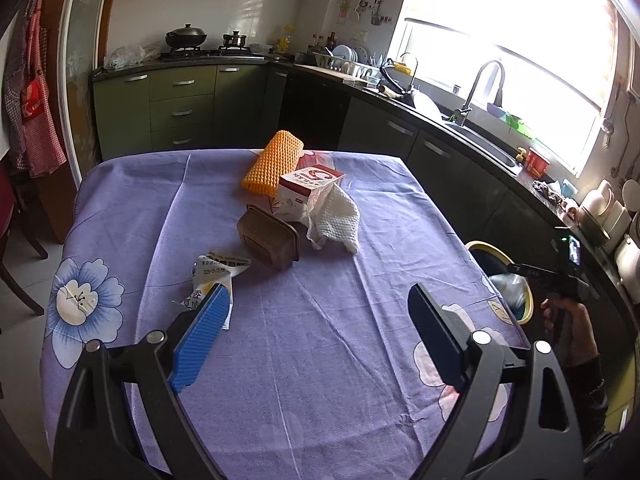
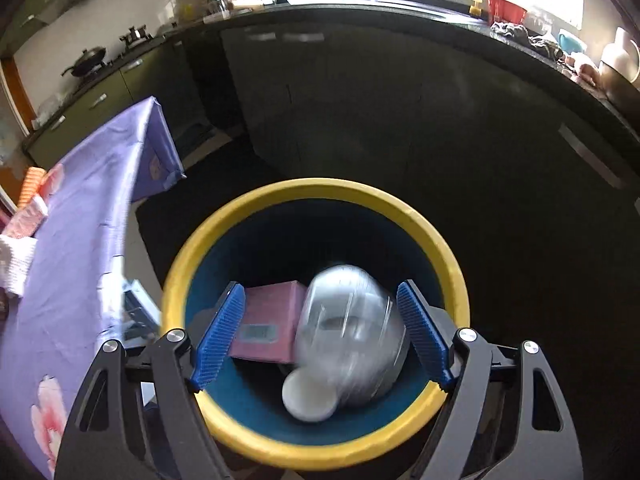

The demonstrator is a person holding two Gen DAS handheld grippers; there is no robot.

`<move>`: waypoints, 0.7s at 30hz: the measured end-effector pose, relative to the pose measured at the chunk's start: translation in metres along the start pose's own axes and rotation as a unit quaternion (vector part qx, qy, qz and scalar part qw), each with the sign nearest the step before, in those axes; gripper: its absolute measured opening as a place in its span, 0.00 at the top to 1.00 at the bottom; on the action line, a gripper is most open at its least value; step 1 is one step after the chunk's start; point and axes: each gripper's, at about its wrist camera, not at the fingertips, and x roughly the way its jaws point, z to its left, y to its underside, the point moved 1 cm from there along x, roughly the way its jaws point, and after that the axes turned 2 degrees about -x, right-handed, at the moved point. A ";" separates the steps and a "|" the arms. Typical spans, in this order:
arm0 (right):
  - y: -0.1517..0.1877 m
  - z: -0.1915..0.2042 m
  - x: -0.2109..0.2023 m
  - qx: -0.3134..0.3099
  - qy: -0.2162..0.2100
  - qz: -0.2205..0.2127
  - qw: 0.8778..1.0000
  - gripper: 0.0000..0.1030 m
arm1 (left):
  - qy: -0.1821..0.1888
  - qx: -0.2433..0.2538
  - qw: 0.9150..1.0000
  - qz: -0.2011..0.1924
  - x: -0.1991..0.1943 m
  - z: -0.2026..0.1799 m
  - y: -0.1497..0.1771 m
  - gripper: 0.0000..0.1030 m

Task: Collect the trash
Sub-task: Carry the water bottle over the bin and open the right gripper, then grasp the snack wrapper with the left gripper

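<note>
On the purple flowered tablecloth lie a torn printed wrapper, a brown plastic tray, a red-and-white carton, a white crumpled cloth and an orange bumpy roll. My left gripper is open and empty above the near table, its left pad over the wrapper. My right gripper is open above the yellow-rimmed bin, which also shows in the left wrist view. A clear plastic bottle, blurred, is between the open fingers over the bin. A pink box lies inside.
The bin stands on the dark floor by the table's right edge. Dark kitchen cabinets with a sink and tap run along the right. Green cabinets with a stove are at the back. A chair stands at the left.
</note>
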 end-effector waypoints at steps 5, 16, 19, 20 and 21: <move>0.023 0.019 -0.039 -0.018 -0.022 -0.022 0.999 0.24 | 0.006 -0.003 1.000 0.015 0.011 0.003 0.005 0.16; 0.073 0.060 -0.088 -0.035 -0.094 -0.034 0.994 0.24 | -0.013 0.004 0.998 0.065 0.044 0.033 0.011 0.16; 0.082 0.067 -0.097 -0.041 -0.102 -0.036 0.993 0.24 | -0.035 0.020 0.997 0.069 0.056 0.044 0.003 0.16; 0.084 0.069 -0.100 -0.043 -0.103 -0.038 0.993 0.24 | -0.043 0.027 0.996 0.071 0.061 0.047 -0.001 0.16; 0.086 0.070 -0.102 -0.044 -0.105 -0.040 0.993 0.24 | -0.047 0.030 0.996 0.073 0.064 0.050 -0.003 0.16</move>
